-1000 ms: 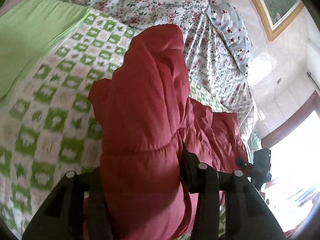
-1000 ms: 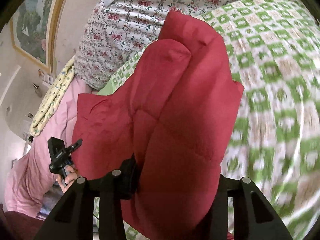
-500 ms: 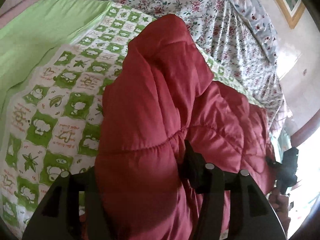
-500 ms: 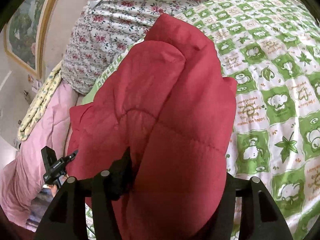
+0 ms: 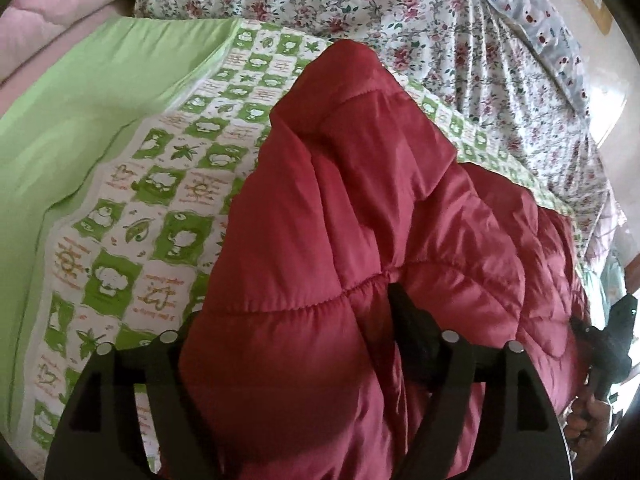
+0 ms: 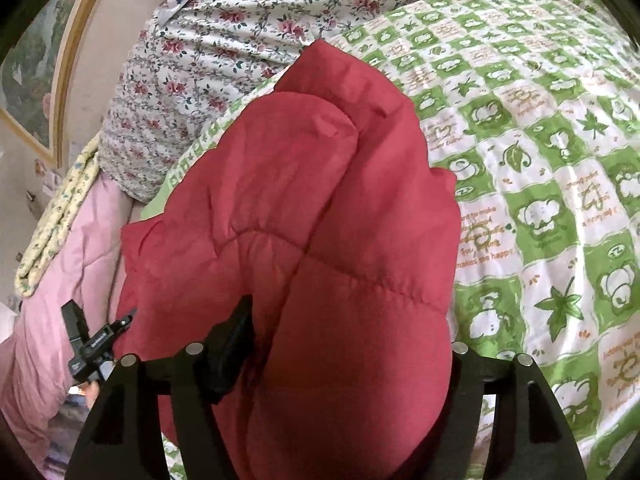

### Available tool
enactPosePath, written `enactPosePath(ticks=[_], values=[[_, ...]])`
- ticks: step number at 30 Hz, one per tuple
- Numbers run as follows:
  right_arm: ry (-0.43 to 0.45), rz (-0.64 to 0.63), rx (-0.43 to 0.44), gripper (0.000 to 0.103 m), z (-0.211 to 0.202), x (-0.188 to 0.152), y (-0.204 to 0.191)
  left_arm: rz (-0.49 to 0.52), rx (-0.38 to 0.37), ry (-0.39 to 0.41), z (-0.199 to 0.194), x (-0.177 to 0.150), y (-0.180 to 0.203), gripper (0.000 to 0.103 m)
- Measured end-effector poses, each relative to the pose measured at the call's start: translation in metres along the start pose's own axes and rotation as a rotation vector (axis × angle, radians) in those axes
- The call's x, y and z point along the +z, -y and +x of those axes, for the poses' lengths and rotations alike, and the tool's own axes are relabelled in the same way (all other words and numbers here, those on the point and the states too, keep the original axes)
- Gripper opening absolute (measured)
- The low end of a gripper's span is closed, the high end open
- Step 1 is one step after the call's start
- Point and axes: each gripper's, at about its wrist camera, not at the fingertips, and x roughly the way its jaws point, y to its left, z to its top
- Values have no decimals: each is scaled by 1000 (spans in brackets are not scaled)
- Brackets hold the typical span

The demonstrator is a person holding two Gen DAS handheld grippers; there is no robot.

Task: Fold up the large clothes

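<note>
Your left tool [image 5: 296, 320] and right tool [image 6: 344, 340] were both opening, each with a thick fold of the red padded jacket [image 5: 360, 208] bulging between its jaws. The jacket lay bunched on the bed [image 6: 540, 160]. It looked light, soft, puffy and slick; you would grip best at seams or hems.

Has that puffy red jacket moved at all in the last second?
Yes. The red jacket has sunk toward the green checked bedspread, its top fold dropping away from the floral quilt.
</note>
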Motion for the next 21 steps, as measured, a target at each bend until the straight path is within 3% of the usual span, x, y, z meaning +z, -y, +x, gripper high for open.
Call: enactPosePath(ticks=[7,11,14,17,21], values=[[8,13,-59,77,-1,4,-8,-24,46,-22,-3,9,0,84],[43,-20,-106,79,-14,7,-18,-64,30,36,-30,9,-10,84],[70,-36,-137,79,-24,9,-22,-92,85,106,-51,10,-21,84],[91,-48,-162,79,-30,10,-26,-134,53,135,-66,12,-35,84],[135,-88,-203,79,-42,7,-39,-92,51,165,-84,4,-29,84]])
